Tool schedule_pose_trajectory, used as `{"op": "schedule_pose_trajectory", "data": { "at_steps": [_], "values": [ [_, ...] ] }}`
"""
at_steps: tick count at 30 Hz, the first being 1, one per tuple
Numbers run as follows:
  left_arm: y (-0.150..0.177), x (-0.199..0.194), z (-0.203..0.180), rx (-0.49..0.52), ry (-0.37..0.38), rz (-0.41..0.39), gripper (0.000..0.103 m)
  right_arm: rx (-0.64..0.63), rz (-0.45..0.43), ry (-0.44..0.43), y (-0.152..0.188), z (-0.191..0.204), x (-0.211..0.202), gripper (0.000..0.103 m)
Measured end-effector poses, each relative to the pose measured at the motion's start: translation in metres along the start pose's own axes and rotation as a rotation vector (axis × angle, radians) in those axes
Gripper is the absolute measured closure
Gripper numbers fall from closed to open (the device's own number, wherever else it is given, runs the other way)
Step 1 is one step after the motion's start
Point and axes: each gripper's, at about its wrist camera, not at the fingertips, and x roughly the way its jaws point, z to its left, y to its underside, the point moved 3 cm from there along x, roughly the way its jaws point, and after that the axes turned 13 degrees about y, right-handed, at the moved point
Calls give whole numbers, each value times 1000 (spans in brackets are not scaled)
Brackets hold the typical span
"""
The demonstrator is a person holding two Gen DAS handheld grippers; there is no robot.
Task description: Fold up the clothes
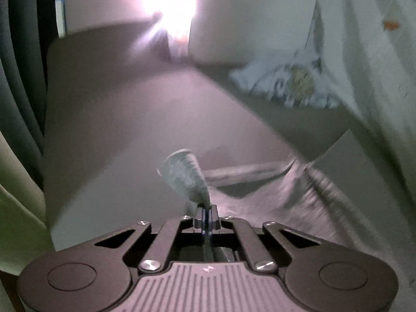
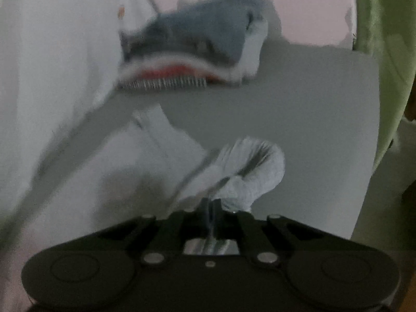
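White garment (image 2: 59, 83), bunched, lifted, blurred

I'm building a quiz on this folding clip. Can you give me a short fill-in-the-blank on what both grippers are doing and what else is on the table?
1. The left gripper is shut on a bunch of ____ cloth.
2. The right gripper is ____ on a bunch of white cloth.
3. In the right wrist view, a pile of clothes at the far end of the table shows a ____ stripe.

Missing words: grey; shut; red
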Motion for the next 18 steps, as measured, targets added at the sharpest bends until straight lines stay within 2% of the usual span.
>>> {"op": "schedule_pose_trajectory", "data": {
  "at_steps": [3,4,7,9,12,14,18],
  "values": [
    [-15,-29,-6,-10,29,-44,101,84,-16,-51,-16,-16,-18,101],
    [-20,-39,-8,-14,39,-59,101,88,-12,-50,-18,-19,-18,101],
    [-20,-45,1,-79,7,-37,102,103,23,-6,-16,-28,-13,101],
    [-26,-64,2,-146,64,-61,102,181,11,-70,-22,-34,-26,101],
    [-43,-90,-19,-120,132,-109,102,266,-6,-157,-39,-28,-44,101],
    [-54,-103,-39,-86,178,-153,103,277,-18,-182,-51,-19,-49,101],
    [-67,-115,-68,-3,180,-250,103,186,-95,-146,-67,4,-49,101]
  ]
}}
